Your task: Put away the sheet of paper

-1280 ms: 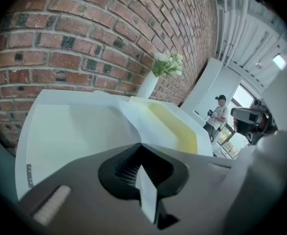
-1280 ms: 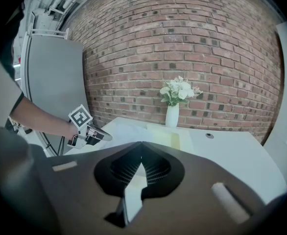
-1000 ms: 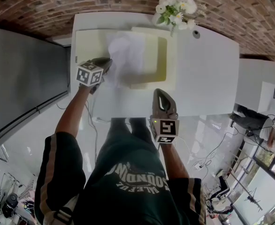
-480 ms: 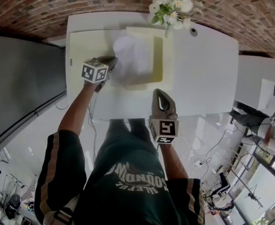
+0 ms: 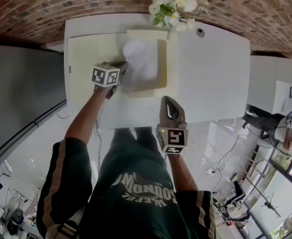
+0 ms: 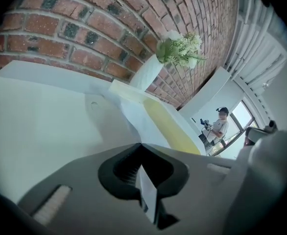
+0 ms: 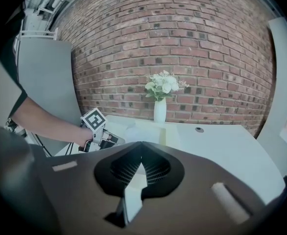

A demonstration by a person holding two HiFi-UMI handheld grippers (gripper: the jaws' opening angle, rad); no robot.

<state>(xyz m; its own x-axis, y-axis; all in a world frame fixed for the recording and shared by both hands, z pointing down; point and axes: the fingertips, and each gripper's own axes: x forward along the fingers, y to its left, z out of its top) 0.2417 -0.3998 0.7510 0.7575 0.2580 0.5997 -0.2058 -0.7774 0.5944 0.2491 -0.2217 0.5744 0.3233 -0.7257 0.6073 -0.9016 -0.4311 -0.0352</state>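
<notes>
Shift since earlier: left gripper (image 5: pixel 120 69) has carried the sheet of paper (image 5: pixel 142 58) farther toward the brick wall, over the raised half of the pale yellow folder (image 5: pixel 86 59).
Head view, sheet: it bows upward over the folder on the white table (image 5: pixel 211 73), held only at its near left edge.
Head view, right gripper (image 5: pixel 168 101): it hangs well apart from the folder, above the table's near edge.
Head view, risk: the vase of flowers (image 5: pixel 173 6) stands just beyond the folder, so pushing on could likely nudge it.
Left gripper view, jaws: pressed together at the tips, pinching the sheet's edge, which runs ahead toward the yellow surface.
Left gripper view, risk: a one-edge pinch lets the paper sag or fold, and a corner may catch the folder's rim and crease.
Right gripper view, jaws: closed on nothing, with the table showing through the gap.
Right gripper view, risk: nothing steadies the folder, so it may slide when the sheet goes in.
</notes>
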